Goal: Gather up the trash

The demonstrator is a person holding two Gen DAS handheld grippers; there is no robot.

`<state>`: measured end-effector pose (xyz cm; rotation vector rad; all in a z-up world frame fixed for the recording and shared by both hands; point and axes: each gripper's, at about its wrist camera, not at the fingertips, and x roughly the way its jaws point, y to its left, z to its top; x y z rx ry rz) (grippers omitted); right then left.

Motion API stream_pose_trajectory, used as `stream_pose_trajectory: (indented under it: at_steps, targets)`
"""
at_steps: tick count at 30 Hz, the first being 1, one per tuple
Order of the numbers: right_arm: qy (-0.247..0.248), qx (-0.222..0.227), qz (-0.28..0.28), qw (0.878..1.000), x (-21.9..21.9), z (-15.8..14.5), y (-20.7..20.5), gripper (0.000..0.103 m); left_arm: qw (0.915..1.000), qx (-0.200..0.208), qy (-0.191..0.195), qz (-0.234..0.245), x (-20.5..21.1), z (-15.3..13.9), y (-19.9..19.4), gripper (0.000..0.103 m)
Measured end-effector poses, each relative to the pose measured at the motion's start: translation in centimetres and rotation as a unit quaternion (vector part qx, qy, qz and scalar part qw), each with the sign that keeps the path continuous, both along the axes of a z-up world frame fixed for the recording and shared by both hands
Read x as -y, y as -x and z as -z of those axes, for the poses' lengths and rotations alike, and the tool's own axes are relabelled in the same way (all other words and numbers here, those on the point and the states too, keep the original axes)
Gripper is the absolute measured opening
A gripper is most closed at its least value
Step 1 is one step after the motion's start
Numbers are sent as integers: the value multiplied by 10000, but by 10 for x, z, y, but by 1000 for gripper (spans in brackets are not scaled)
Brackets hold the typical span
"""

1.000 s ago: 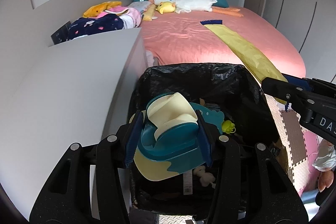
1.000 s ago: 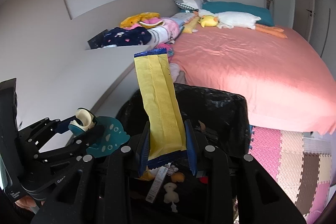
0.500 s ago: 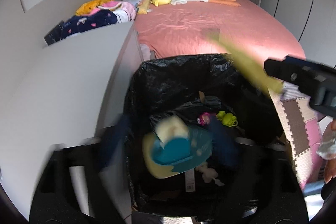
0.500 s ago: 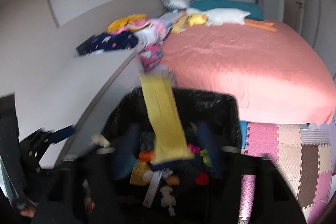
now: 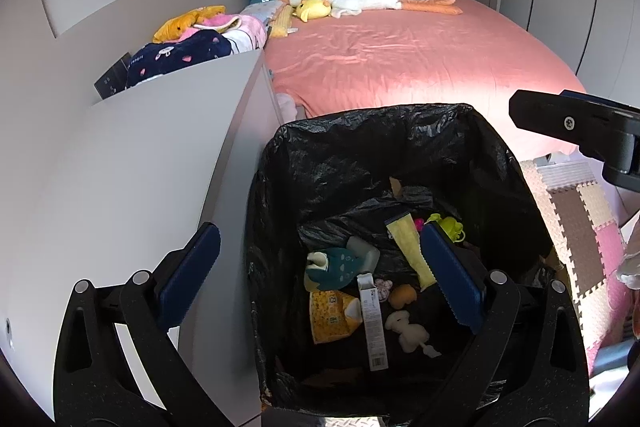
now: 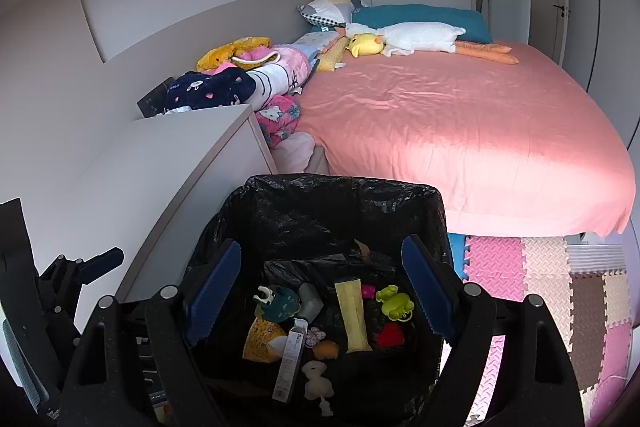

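A bin lined with a black bag (image 5: 276,163) (image 6: 436,211) stands below both grippers. Inside lie the teal and cream toy (image 5: 332,267) (image 6: 280,301), the long yellow wrapper (image 5: 412,251) (image 6: 352,315), a white box (image 5: 372,319) (image 6: 292,359), a yellow packet (image 5: 330,315) and small toys. My left gripper (image 5: 320,275) is open and empty over the bin. My right gripper (image 6: 320,291) is open and empty over the bin; it also shows at the right in the left wrist view (image 5: 576,123).
A white cabinet (image 5: 152,163) (image 6: 168,167) stands left of the bin. The pink bed (image 5: 400,59) (image 6: 460,131) lies behind, with plush toys, pillows and folded clothes (image 6: 224,87). Foam floor mats (image 6: 552,291) lie to the right.
Both grippers have opened. The teal and cream toy has dropped from the left one and the yellow wrapper from the right one; both now lie in the bin.
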<state>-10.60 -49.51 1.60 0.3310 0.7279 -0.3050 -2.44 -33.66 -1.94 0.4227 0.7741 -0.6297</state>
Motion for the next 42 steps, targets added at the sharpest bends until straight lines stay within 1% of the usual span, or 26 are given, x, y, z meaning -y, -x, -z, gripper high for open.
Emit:
stream_pose_trajectory:
  at_steps: [13, 18, 29, 42]
  targets:
    - [8, -23, -24, 10000, -4, 2, -3, 83, 9996, -163, 150, -145, -8, -2, -6, 97]
    - [-3, -29, -23, 10000, -6, 2, -4, 83, 9996, -203, 80, -193, -8, 0, -8, 97]
    - [0, -41, -25, 10000, -6, 3, -4, 83, 9997, -139, 100, -163, -10, 1, -7, 97]
    - [-3, -38, -27, 10000, -7, 3, -3, 83, 9995, -189, 139, -209, -11, 2, -7, 97]
